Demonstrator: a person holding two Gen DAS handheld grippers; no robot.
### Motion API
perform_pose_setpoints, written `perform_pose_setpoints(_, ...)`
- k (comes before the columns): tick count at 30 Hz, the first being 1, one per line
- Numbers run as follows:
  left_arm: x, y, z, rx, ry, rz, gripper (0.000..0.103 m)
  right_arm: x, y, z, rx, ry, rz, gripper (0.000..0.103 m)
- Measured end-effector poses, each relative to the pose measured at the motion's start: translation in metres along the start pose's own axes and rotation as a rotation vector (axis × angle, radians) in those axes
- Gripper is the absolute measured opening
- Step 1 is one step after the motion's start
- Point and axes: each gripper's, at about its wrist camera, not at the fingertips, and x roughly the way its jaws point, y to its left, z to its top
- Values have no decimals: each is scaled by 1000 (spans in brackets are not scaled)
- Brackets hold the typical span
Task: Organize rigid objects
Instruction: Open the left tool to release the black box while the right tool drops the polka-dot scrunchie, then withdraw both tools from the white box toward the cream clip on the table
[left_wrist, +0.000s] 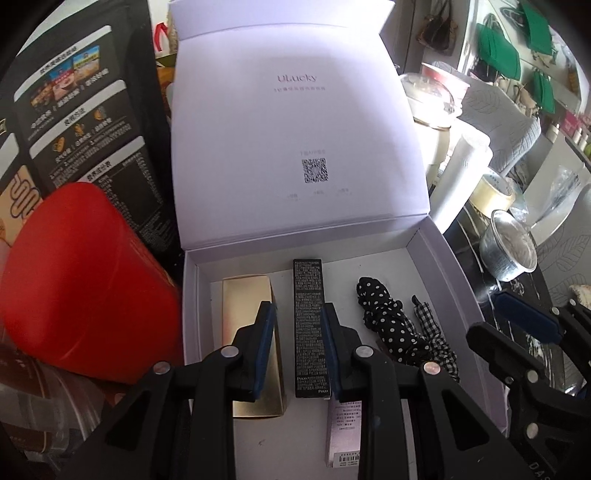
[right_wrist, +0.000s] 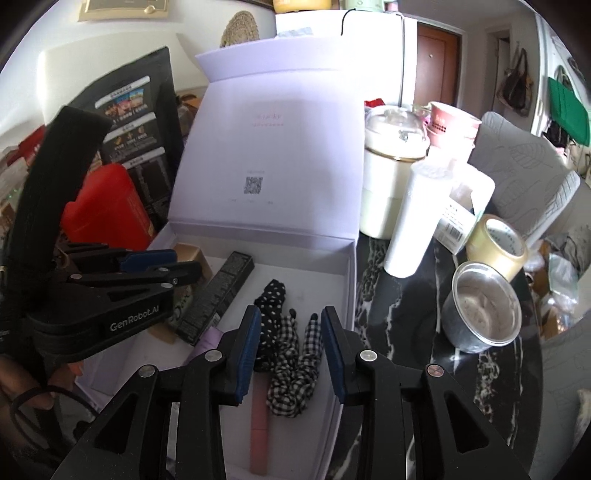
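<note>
A white gift box (left_wrist: 454, 280) stands open with its lid upright. On its floor lie a gold carton (left_wrist: 247, 295), a long black carton (left_wrist: 308, 288), a polka-dot scrunchie (left_wrist: 384, 314), a gingham scrunchie (right_wrist: 291, 369), a pale lilac carton (left_wrist: 343, 424) and a pink tube (right_wrist: 258, 424). My left gripper (left_wrist: 295, 306) hovers over the black carton, jaws a little apart, and its pads touch nothing. My right gripper (right_wrist: 290, 312) hangs above the gingham scrunchie, also open and empty. The left gripper (right_wrist: 184, 263) also shows from the side in the right wrist view.
A red tin (left_wrist: 85, 288) and a black snack bag (left_wrist: 92, 129) crowd the box's left side. On the dark marble table (right_wrist: 399, 314) to the right stand a foil cup (right_wrist: 480, 314), a tape roll (right_wrist: 495, 240), a white tumbler (right_wrist: 417, 221) and a cream pot (right_wrist: 388, 184).
</note>
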Motion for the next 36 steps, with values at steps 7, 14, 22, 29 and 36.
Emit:
perform_pose_setpoints(7,-18,-6,0,22,-31,17,26,-17,-1,1,1,-20,-16,34)
perform_pose_setpoints(14,-39,-12,-1,29,-72,4,26,-36,-2,-3,6,-31,-28,34)
perform_pose_setpoints(22,-73,-20,-5,36,-144,-7,103,-66,3,-7,2,-70,-40,34)
perform_pose_setpoints(29,-106,-31,-11,60,-189,2,103,-100,3,-12,7,-118,-69,34)
perform_pose_setpoints(36,-133,-45,-20,92,-223,-19,103,-131,1,-21,16,-152,-103,36)
